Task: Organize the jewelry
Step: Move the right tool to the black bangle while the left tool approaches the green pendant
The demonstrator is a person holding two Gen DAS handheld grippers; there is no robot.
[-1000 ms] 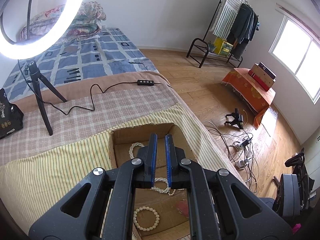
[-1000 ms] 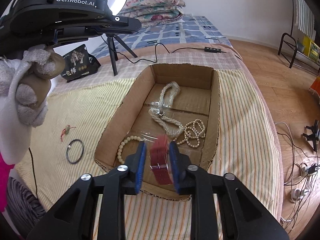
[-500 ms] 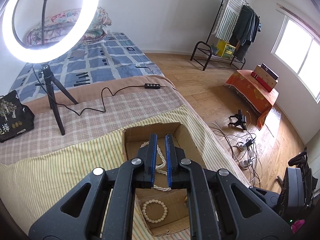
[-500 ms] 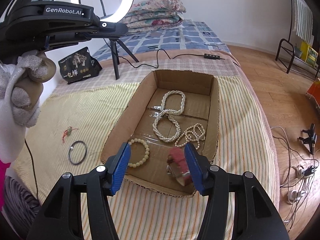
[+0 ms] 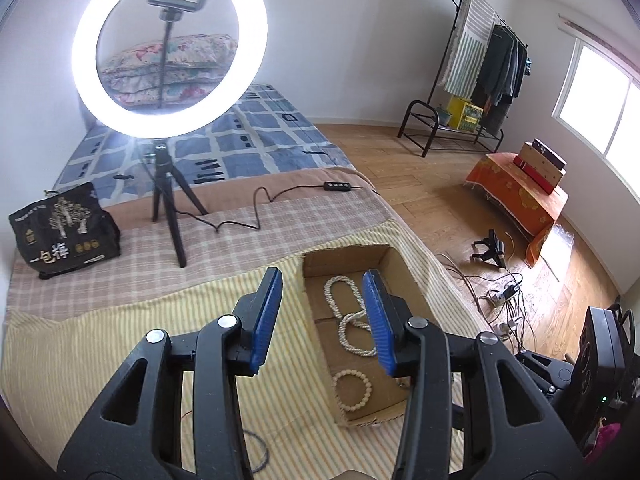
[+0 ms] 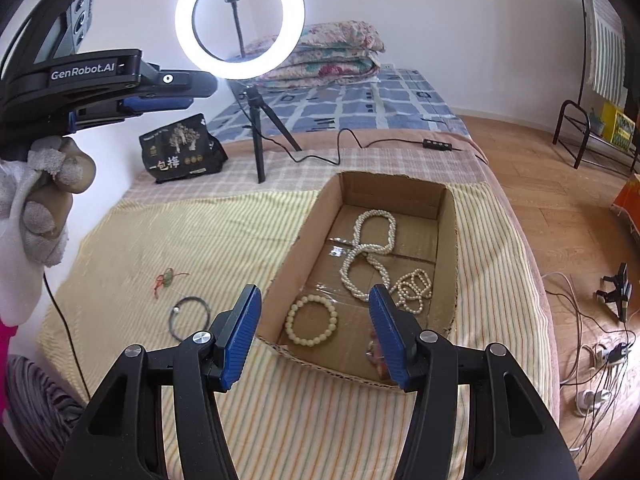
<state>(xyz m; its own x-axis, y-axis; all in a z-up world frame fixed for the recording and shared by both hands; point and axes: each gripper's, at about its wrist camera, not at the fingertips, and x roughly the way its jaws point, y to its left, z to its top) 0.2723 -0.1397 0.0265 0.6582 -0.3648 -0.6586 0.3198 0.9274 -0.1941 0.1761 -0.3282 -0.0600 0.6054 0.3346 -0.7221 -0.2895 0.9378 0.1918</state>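
Note:
A cardboard box lies on the striped cloth. In it are a long pearl necklace, a cream bead bracelet, a small pearl strand and a red piece half hidden behind my right finger. A black ring bracelet and a red-string charm lie on the cloth left of the box. My right gripper hangs open and empty over the box's near edge. The jaws of my left gripper are opening, with nothing between them, above the box's left side.
A lit ring light on a tripod stands behind the box, with a black printed bag beside it and its cable and controller across the bed. A gloved hand holds the left gripper. The bed edge drops to the floor on the right.
The right jaws opened and the red piece dropped into the box. The left jaws went from shut to open. Both grippers rose and drew back from the box.

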